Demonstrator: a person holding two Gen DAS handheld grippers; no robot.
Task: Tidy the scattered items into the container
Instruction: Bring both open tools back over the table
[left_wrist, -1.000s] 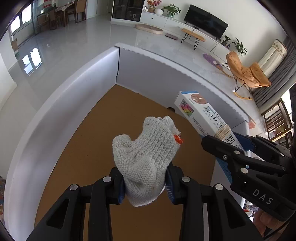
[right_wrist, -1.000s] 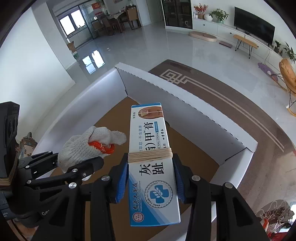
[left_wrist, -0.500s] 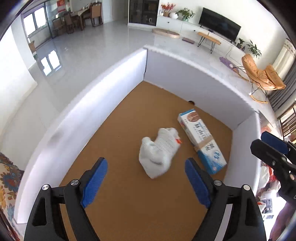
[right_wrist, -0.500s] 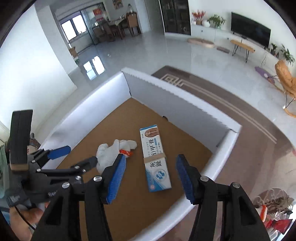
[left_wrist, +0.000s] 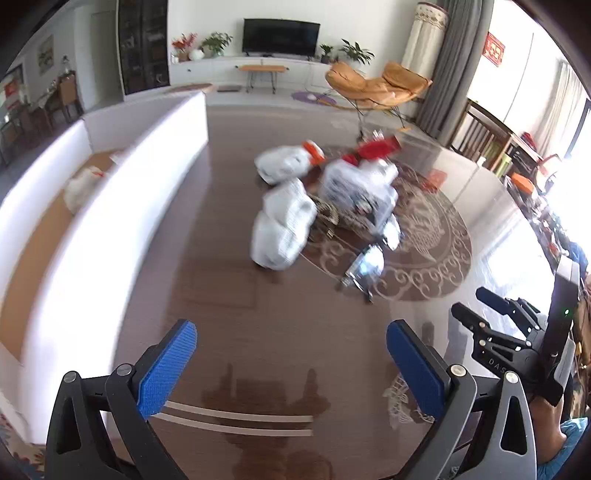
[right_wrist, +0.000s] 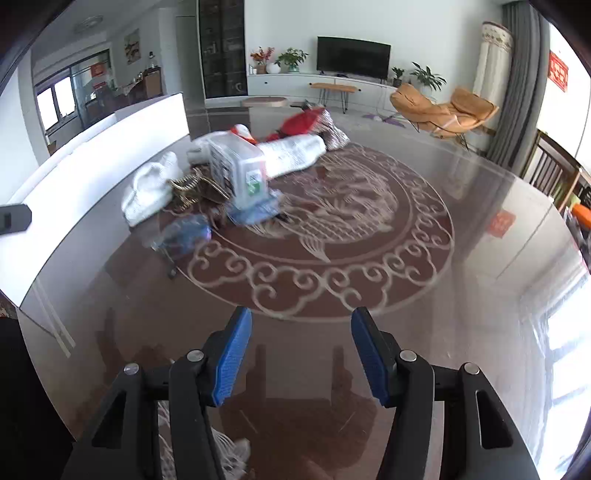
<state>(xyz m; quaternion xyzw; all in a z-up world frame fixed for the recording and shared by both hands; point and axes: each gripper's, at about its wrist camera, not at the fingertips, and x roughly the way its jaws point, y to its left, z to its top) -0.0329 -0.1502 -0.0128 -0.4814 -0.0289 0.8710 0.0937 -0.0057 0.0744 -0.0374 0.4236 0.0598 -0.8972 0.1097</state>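
Observation:
A white box (left_wrist: 110, 192) with a brown floor stands on the left of the glass table; it also shows in the right wrist view (right_wrist: 92, 162). A white glove (left_wrist: 83, 184) lies inside it. A blurred pile of loose items lies on the table: white gloves (left_wrist: 282, 229) (right_wrist: 151, 188), a clear plastic box (left_wrist: 356, 188) (right_wrist: 240, 173), a red packet (left_wrist: 376, 147) (right_wrist: 303, 122) and a shiny clip (left_wrist: 364, 267). My left gripper (left_wrist: 291, 365) is open and empty, well short of the pile. My right gripper (right_wrist: 301, 362) is open and empty, also short of it.
The round glass table (right_wrist: 424, 295) has a fish and scroll pattern and a curved edge on the right. The right gripper shows at the right of the left wrist view (left_wrist: 509, 339). An orange chair (left_wrist: 376, 88) and a TV unit stand beyond.
Both grippers opened and dropped the glove and the ointment carton into the box. Both then swung right, away from the box, to face the pile on the table.

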